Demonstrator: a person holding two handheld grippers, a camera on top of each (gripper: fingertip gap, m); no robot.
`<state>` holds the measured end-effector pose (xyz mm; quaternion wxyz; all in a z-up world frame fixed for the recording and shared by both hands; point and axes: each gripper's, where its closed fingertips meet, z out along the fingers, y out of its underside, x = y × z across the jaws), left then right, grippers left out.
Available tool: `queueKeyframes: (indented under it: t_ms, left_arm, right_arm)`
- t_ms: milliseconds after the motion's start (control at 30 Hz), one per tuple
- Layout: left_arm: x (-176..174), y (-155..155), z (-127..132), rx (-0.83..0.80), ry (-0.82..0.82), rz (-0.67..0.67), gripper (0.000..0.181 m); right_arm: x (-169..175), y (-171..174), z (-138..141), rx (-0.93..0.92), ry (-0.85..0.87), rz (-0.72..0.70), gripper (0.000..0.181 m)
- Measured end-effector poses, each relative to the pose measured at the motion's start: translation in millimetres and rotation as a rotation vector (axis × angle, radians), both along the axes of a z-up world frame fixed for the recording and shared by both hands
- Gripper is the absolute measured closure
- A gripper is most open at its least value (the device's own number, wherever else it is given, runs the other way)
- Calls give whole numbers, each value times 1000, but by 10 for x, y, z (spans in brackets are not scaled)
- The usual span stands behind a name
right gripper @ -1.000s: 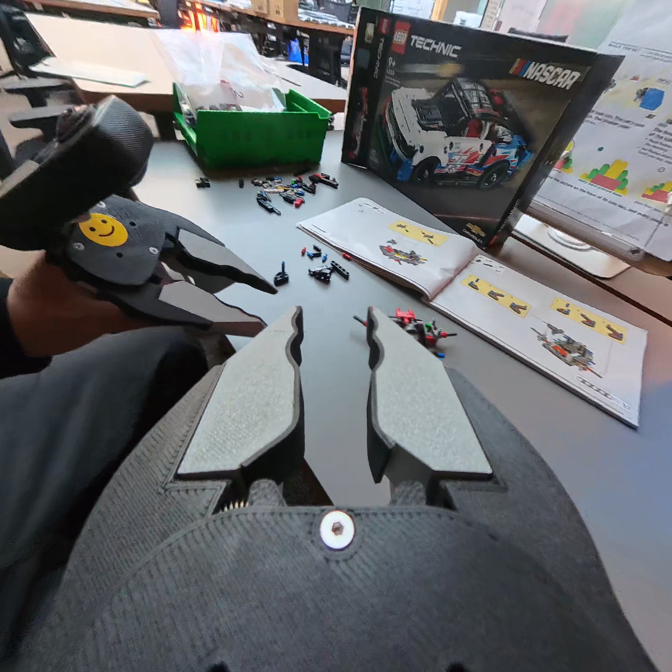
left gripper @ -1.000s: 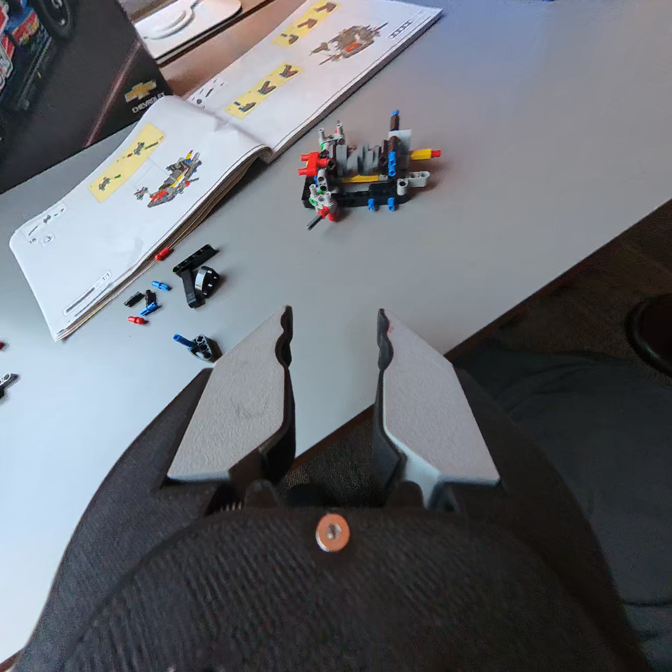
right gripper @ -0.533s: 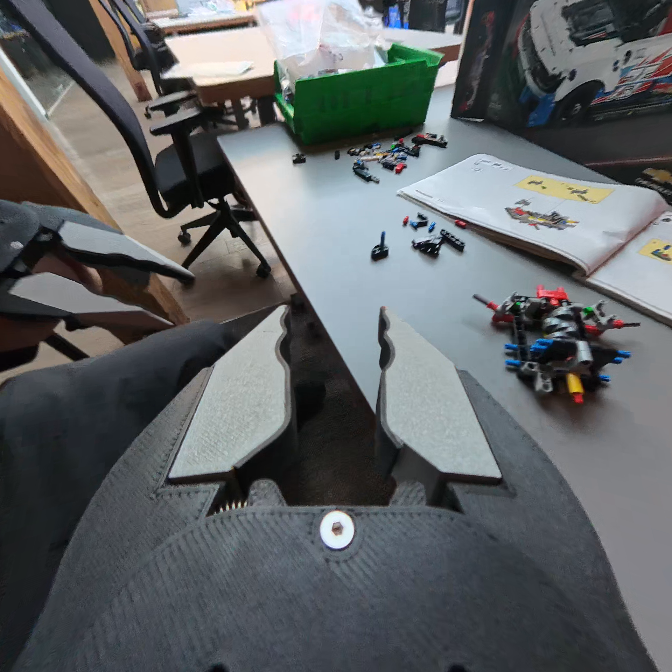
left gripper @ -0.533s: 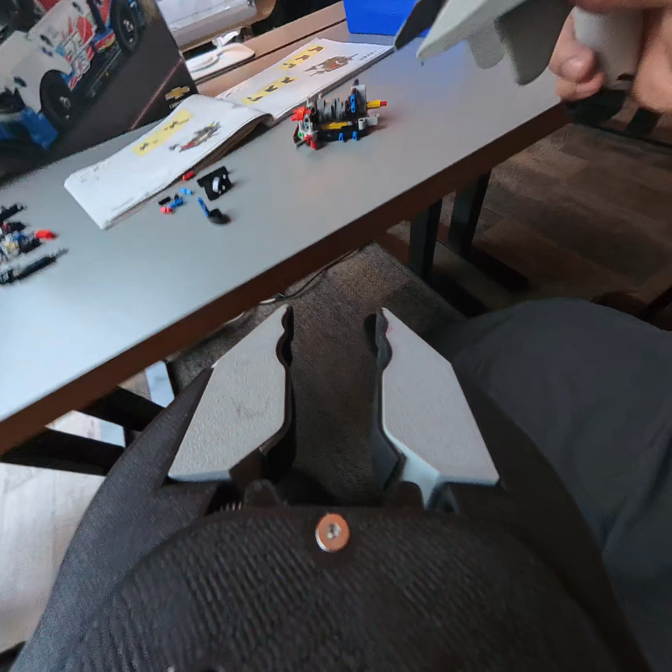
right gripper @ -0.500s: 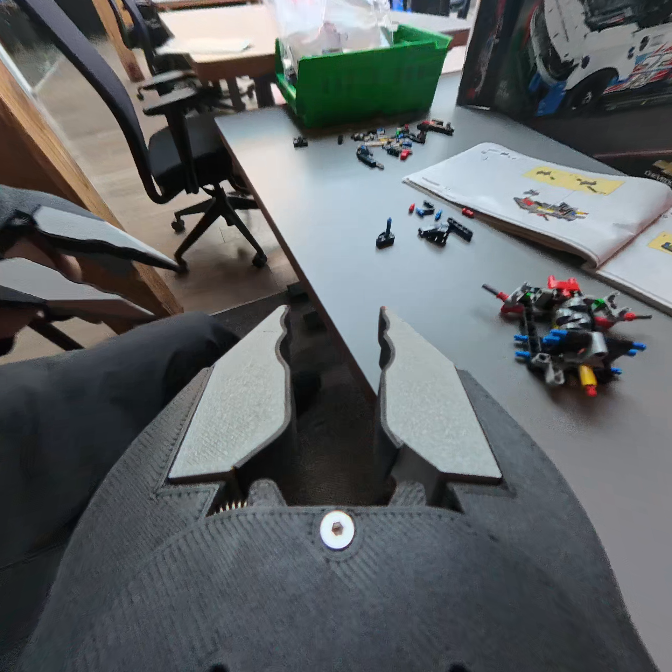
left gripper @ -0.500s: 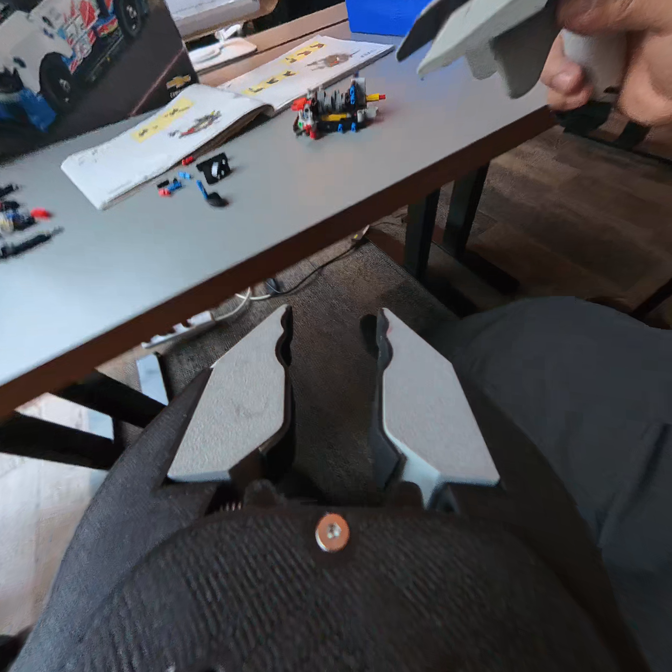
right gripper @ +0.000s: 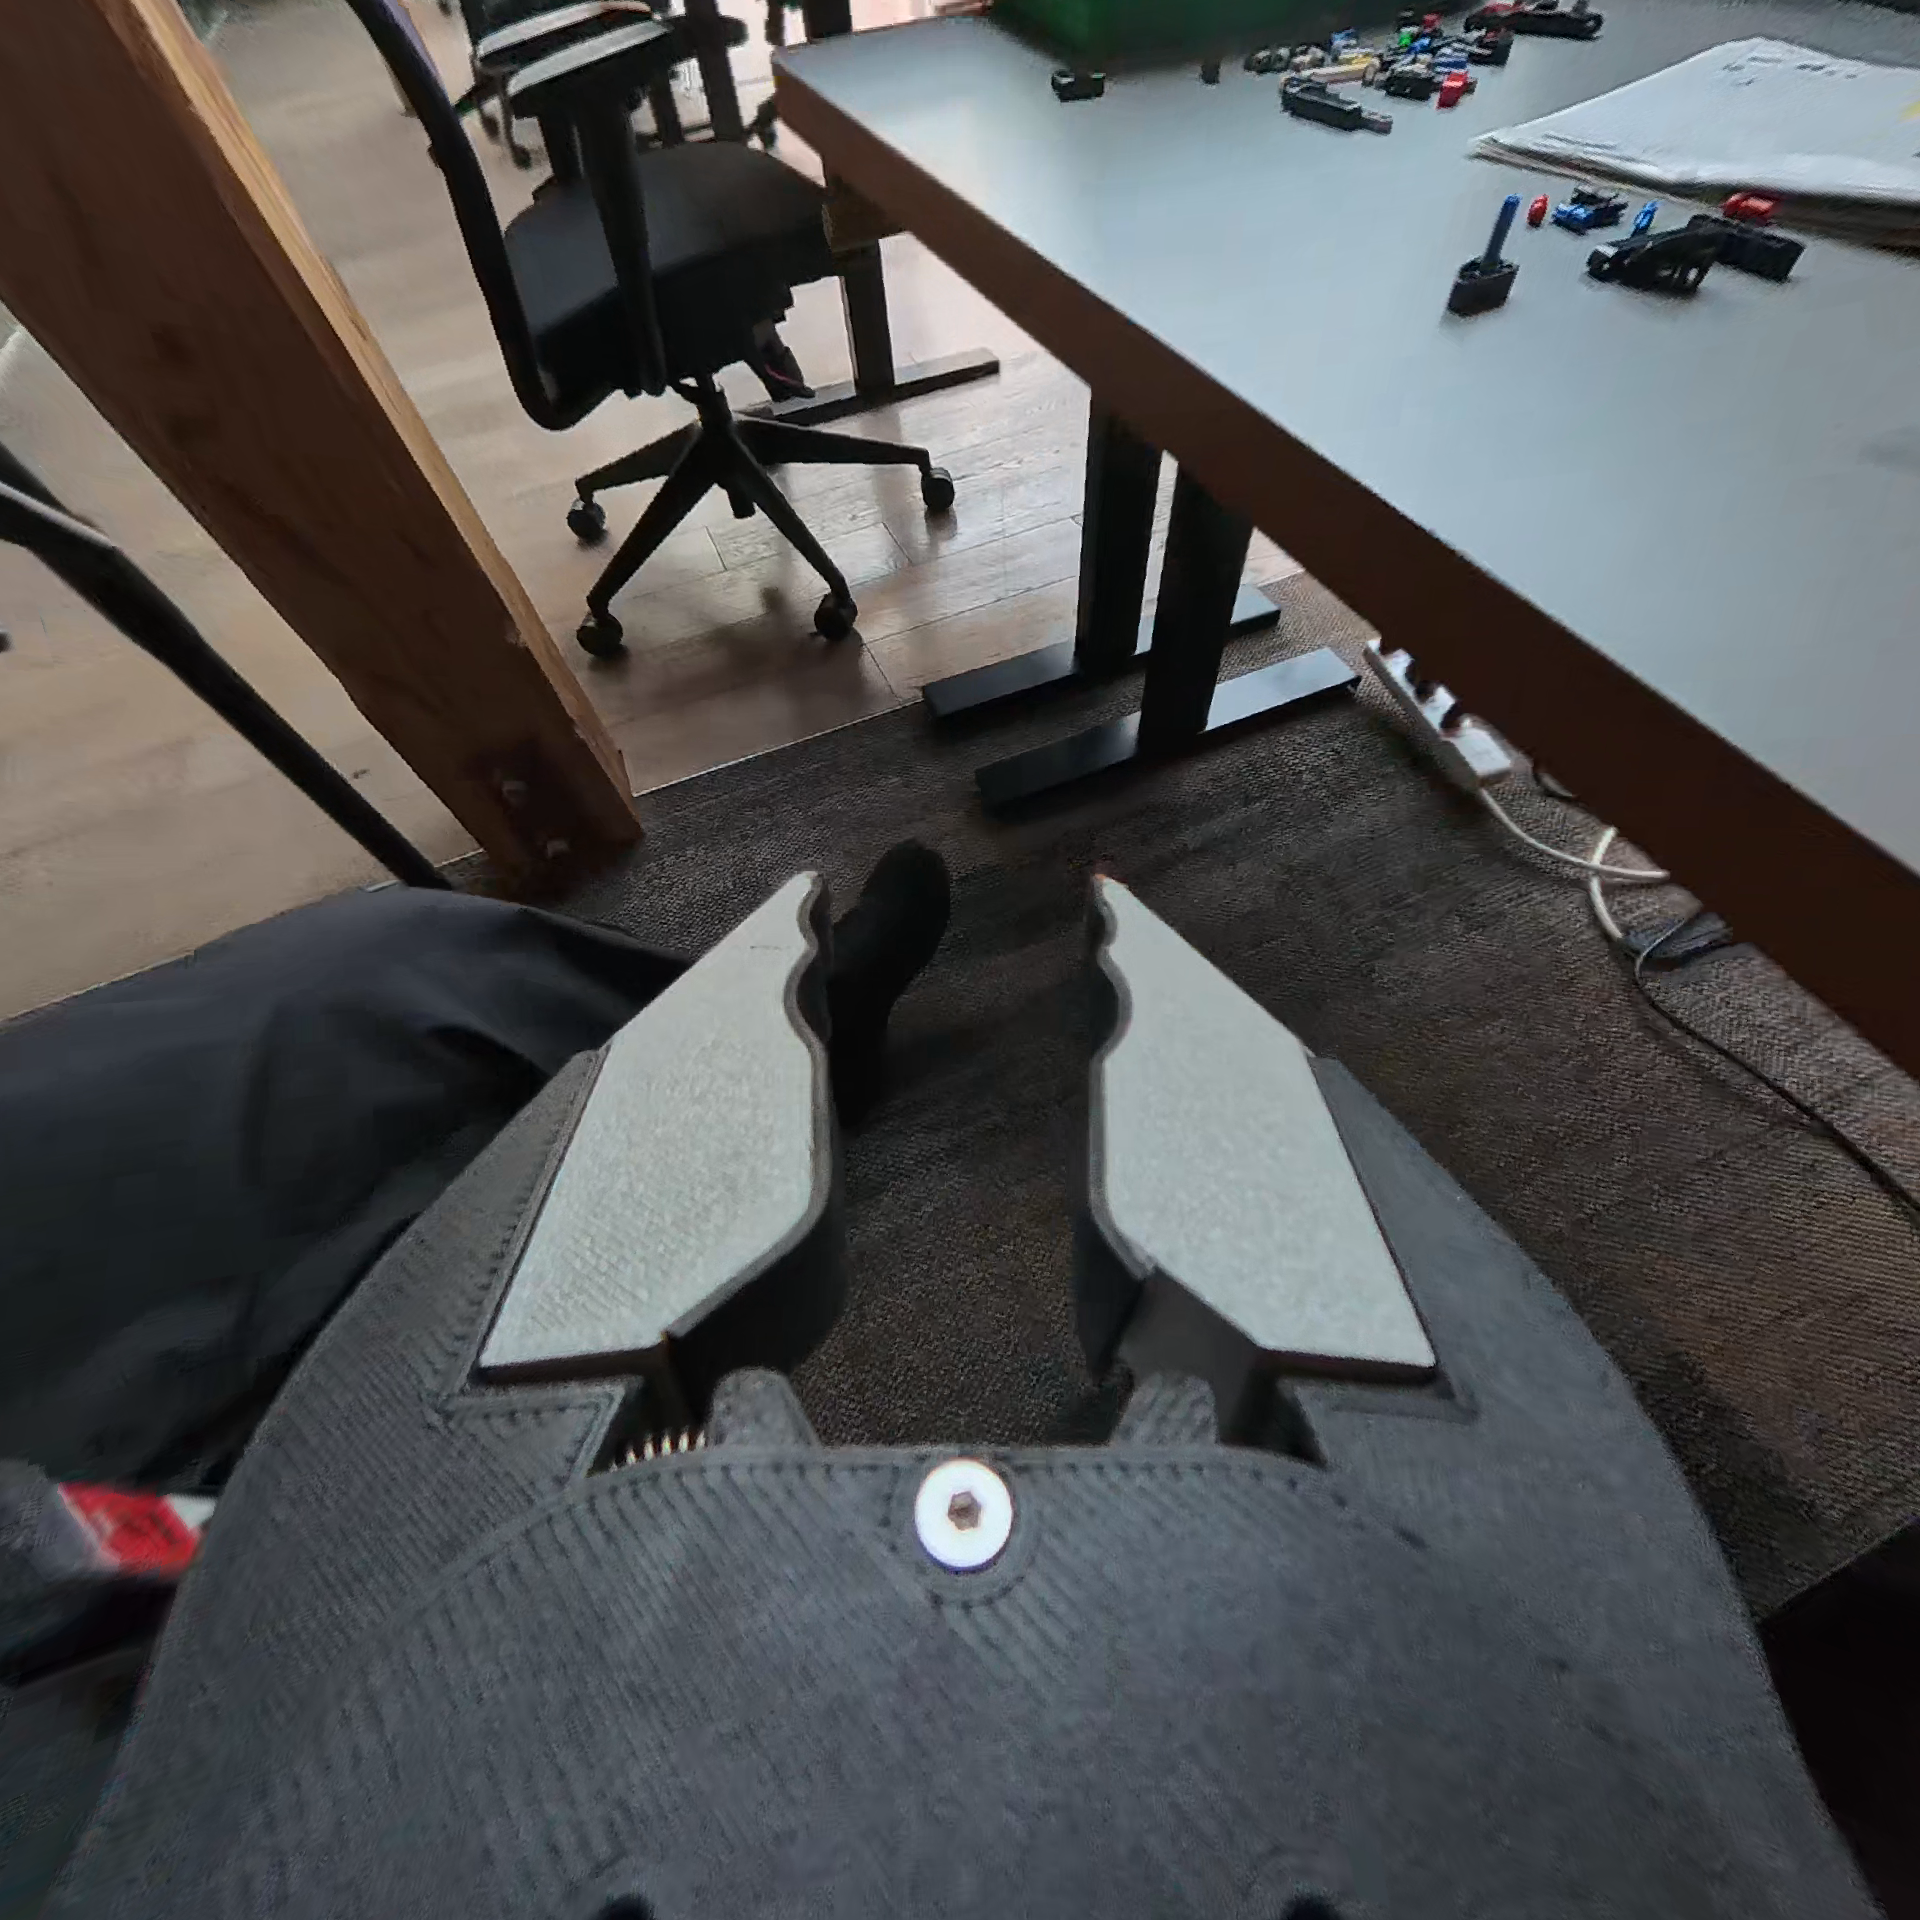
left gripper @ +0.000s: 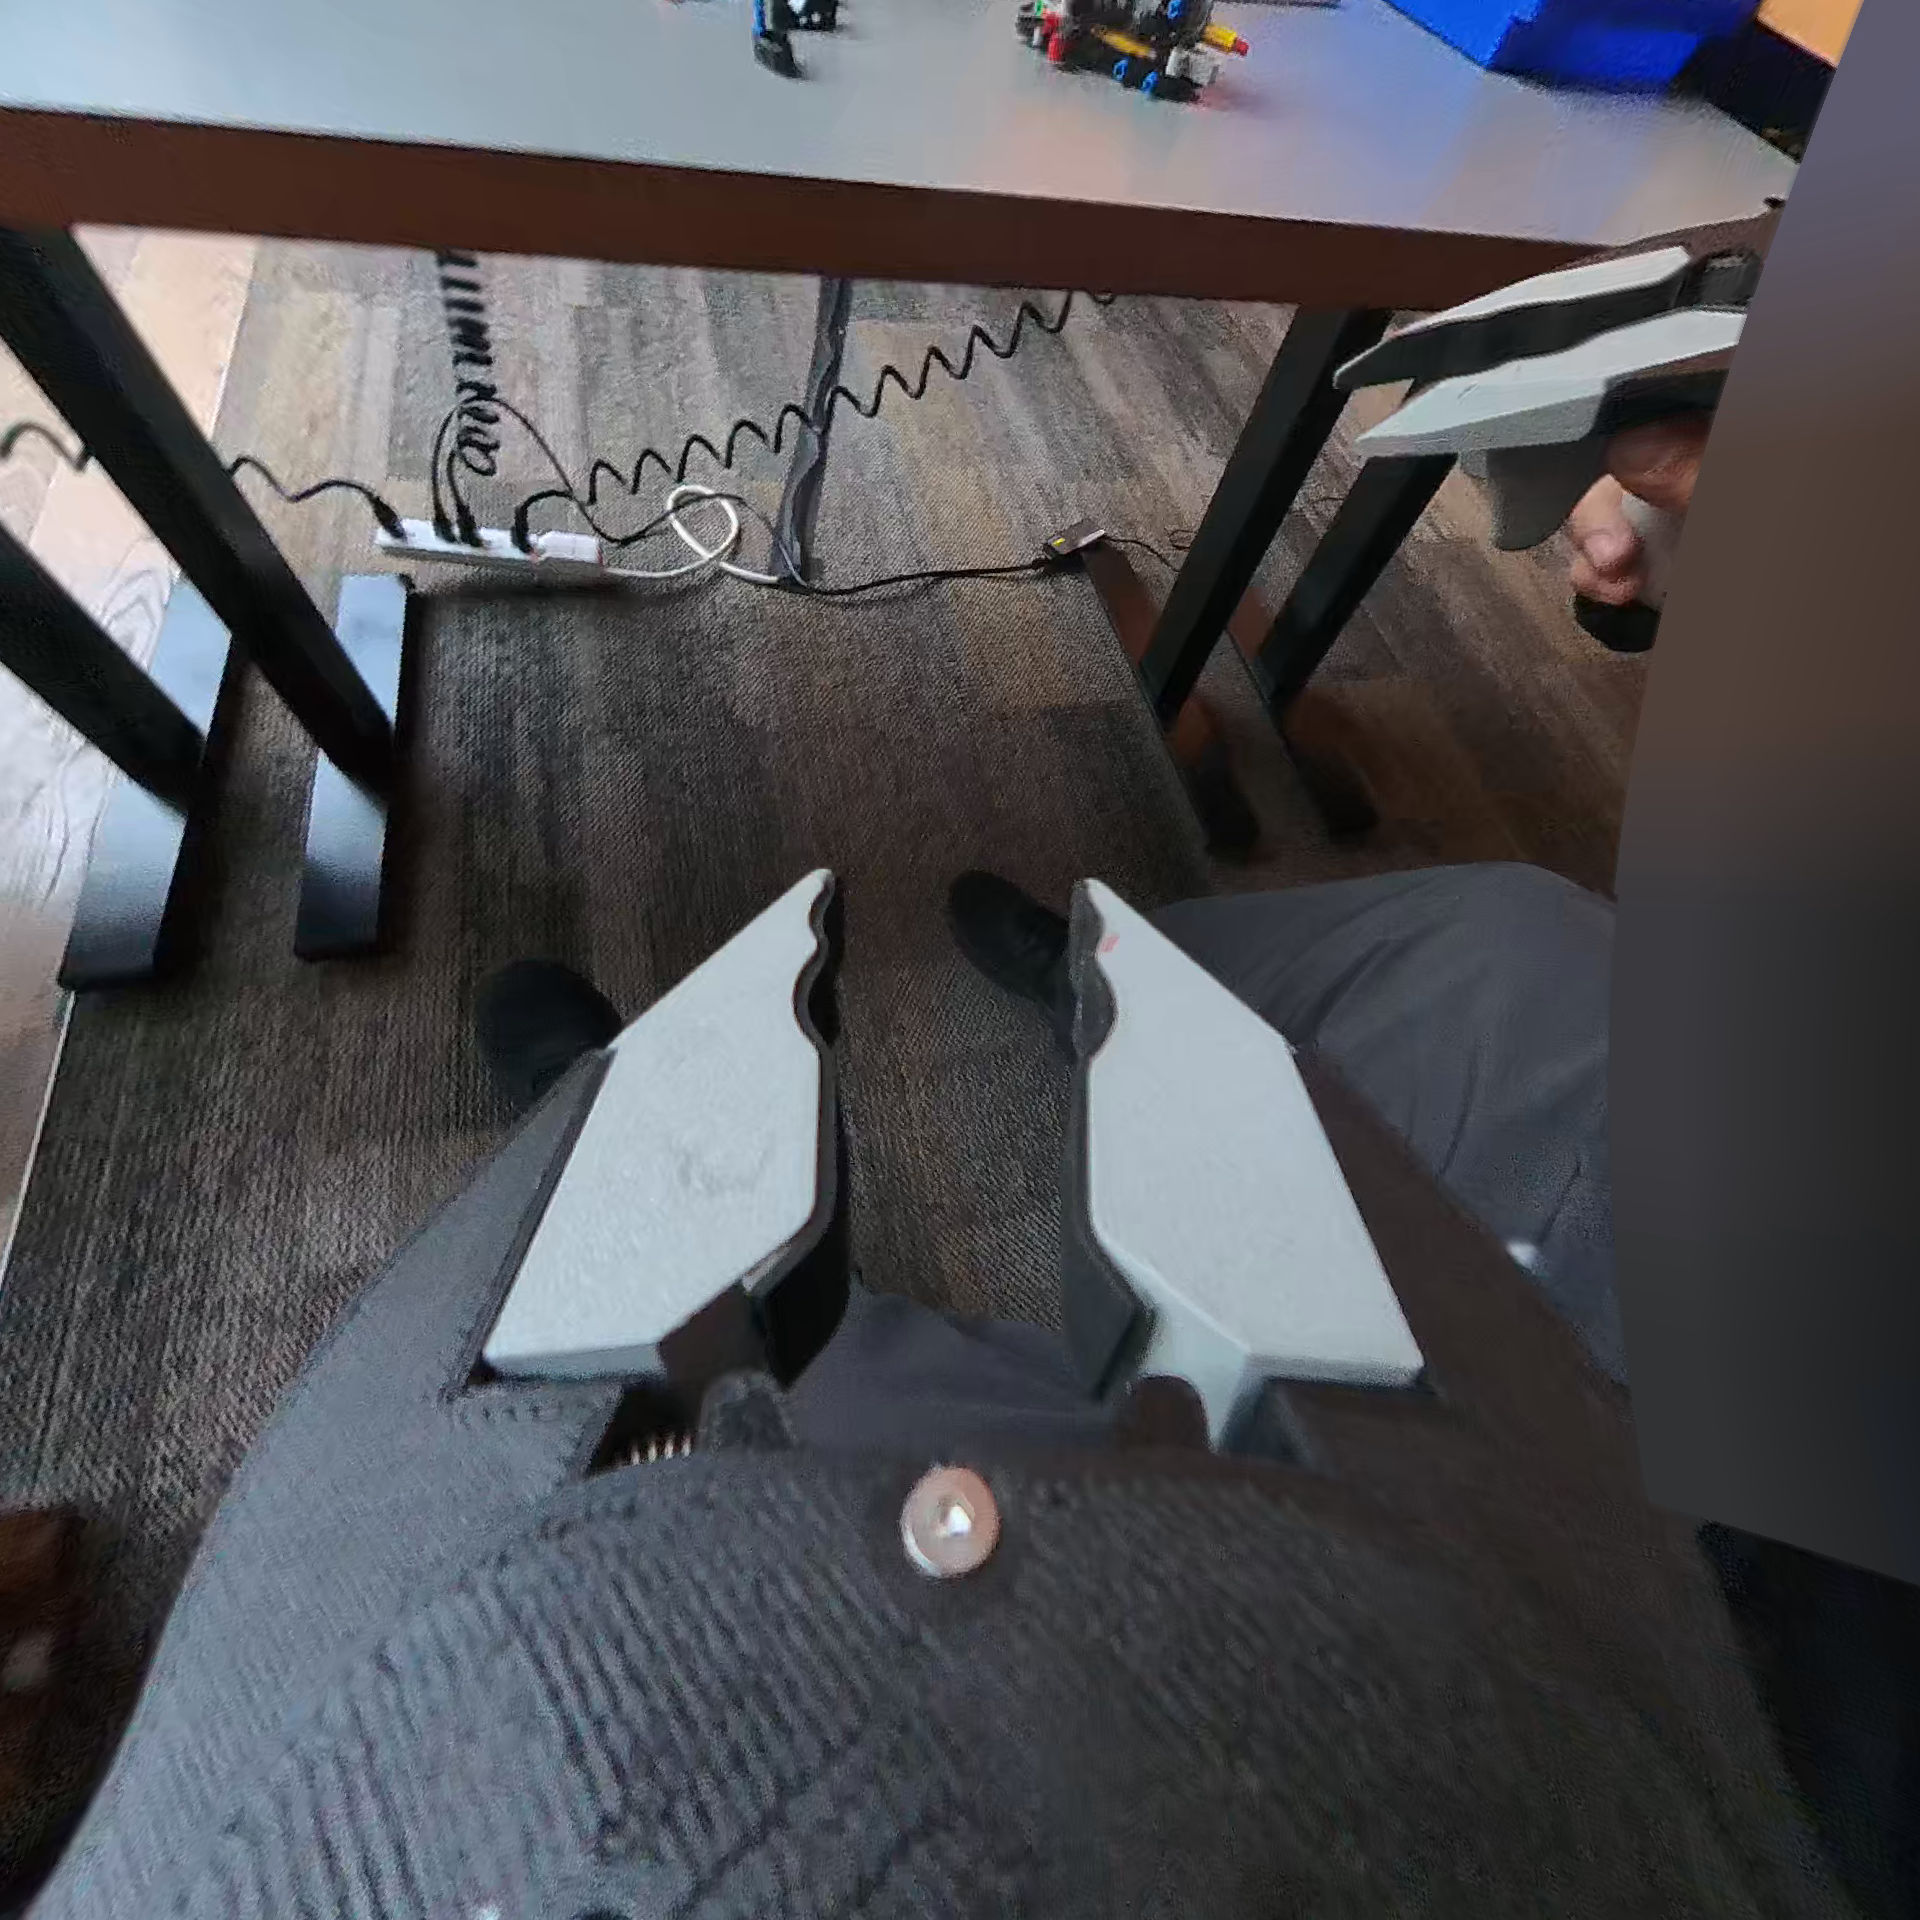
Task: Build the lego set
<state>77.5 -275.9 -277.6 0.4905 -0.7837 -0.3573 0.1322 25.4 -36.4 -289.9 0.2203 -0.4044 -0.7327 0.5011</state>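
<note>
My left gripper (left gripper: 951, 899) is open and empty, held below table height over the carpet and the person's lap. The partly built lego model (left gripper: 1132, 36) stands on the grey table (left gripper: 727, 156), far above and ahead of it. My right gripper (right gripper: 956, 899) is also open and empty, low beside the table's front edge; it also shows in the left wrist view (left gripper: 1351, 410) at the right. Loose pieces lie on the table: a black piece with a blue pin (right gripper: 1486, 265), a black part (right gripper: 1694, 249) and a far pile (right gripper: 1392, 62), next to the instruction booklet (right gripper: 1714, 145).
The person's legs (left gripper: 1403, 997) and shoes (right gripper: 894, 935) are under both grippers. Black table legs (right gripper: 1164, 582), a power strip (left gripper: 488, 545) and cables lie under the table. An office chair (right gripper: 665, 260) and a wooden post (right gripper: 260, 416) stand to the left. The gap from one gripper's tips to the other's is roughly 25 cm. The partly built lego model (left gripper: 1132, 36) lies some 25 cm from my right tips, 50 cm from my left tips.
Both grippers have dropped and drawn back from over the table to below its edge, now pointing at the floor. Both stay open and empty.
</note>
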Motion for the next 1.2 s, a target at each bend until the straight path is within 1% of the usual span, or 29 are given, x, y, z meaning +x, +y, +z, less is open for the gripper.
queueKeyframes:
  t_ms: [133,200,267,367,500,633,767,900,1067,1200]
  left_arm:
    - [488,-224,-33,15,-23,79,141]
    - [654,-247,-19,6,-23,94,141]
    - [776,-208,-7,-15,-8,90,141]
    - [938,-129,-81,-51,-25,79,142]
    - [1111,8,-268,-105,-91,30,142]
    - [1173,49,-284,-163,-61,13,142]
    - [1263,-70,-368,-211,-55,30,144]
    - [1453,-342,-442,-241,-66,85,145]
    - [1745,-853,-386,-233,-51,216,146]
    - [1998,-1298,-404,-197,-89,363,144]
  right_arm:
    - [313,-27,-214,-25,-42,23,135]
    - [456,-43,-329,-15,-60,37,134]
    - [559,-82,-417,2,-67,55,134]
    - [701,-200,-474,-27,-94,95,131]
    - [799,-301,-601,2,-100,137,131]
    - [777,-552,-530,-12,-58,199,131]
    - [698,-997,-524,25,-26,302,129]
    - [624,-1618,-450,24,12,408,125]
    - [709,-2490,-504,53,47,533,119]
    - [937,-3301,-529,33,96,613,119]
